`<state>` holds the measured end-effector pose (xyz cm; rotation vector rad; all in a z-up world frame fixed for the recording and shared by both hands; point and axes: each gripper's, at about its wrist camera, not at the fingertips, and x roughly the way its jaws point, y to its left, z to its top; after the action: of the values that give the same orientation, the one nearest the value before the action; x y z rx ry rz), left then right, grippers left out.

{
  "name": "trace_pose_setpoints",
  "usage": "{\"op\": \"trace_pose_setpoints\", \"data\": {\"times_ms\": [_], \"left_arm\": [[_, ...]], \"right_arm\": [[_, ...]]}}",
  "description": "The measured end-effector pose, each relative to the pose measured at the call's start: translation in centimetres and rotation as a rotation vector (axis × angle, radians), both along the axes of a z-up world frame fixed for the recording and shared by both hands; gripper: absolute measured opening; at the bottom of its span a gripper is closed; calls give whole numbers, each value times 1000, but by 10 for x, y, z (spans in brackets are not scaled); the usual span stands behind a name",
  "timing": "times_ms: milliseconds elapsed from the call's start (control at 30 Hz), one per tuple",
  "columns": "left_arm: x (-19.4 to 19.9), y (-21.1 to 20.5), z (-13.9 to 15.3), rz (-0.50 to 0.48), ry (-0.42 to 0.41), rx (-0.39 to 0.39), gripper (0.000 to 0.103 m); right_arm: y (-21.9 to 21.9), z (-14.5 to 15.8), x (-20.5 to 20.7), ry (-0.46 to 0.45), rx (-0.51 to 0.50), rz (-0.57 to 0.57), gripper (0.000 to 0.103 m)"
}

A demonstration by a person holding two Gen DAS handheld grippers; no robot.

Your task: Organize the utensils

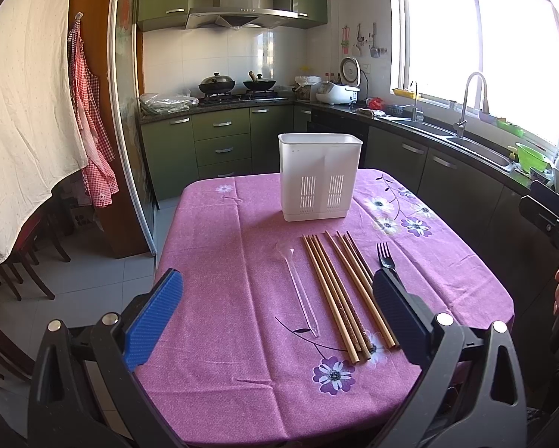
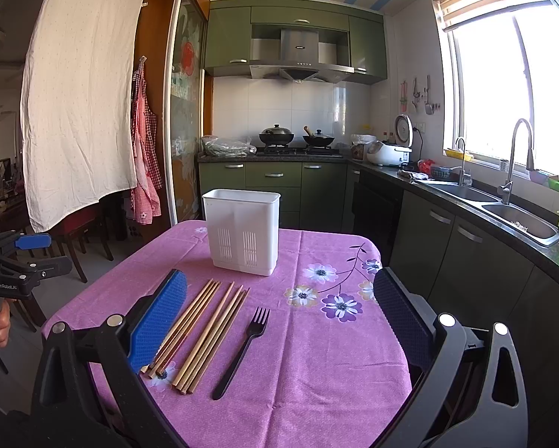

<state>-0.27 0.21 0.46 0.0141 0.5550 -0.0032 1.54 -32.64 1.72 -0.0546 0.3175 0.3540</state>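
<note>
Nothing sorted yet: chopsticks, a black fork and a clear spoon lie side by side on the pink-clothed counter, just in front of the white holder; its inside cannot be seen. The left hand-held gripper and right hand-held gripper hover spread wide, grasping nothing; every piece appears left to place.

Two wrist cameras look forward from above the near bench edge toward the kitchen at 12 o'clock, sharing the white holder and chopsticks.
</note>
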Motion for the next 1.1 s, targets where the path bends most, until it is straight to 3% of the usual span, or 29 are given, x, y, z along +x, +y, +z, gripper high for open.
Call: {"op": "trace_pose_setpoints", "data": {"times_ms": [1100], "left_arm": [[-3,-2,0,-1,0,0,97]], "right_arm": [[6,-6,-1,10,-1,2,99]]}}
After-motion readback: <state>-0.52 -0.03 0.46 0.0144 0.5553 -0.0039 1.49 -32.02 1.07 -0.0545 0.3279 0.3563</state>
